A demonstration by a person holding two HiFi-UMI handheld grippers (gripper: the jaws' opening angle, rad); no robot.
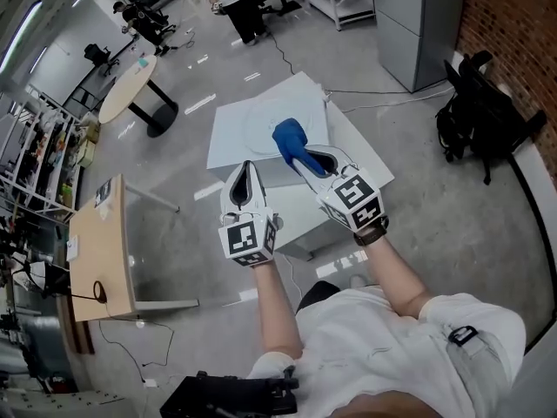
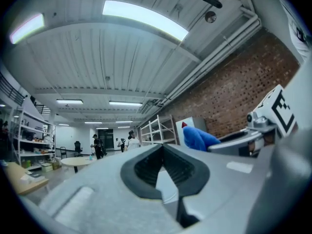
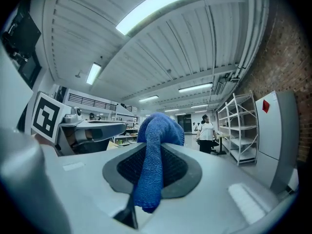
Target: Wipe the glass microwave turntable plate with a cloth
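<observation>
You had the blue cloth (image 1: 289, 136) clamped in your right hand-held gripper (image 1: 298, 157), left hand-held gripper (image 1: 246, 169) closed empty, glass plate (image 1: 261, 118) on the desk (image 1: 228, 142) below and ahead; wiping likely unstarted, next lower the cloth onto the glass.

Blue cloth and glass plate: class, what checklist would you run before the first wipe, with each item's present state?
1. Blue cloth clamped in right tool: ok.
2. Left tool empty, jaws together: ok.
3. Glass plate lying bare on white table: ok.
4. Tools aimed at plate: not ok, both gripper views face across the room.
5. Where the plate is dirty: cannot tell.
</observation>
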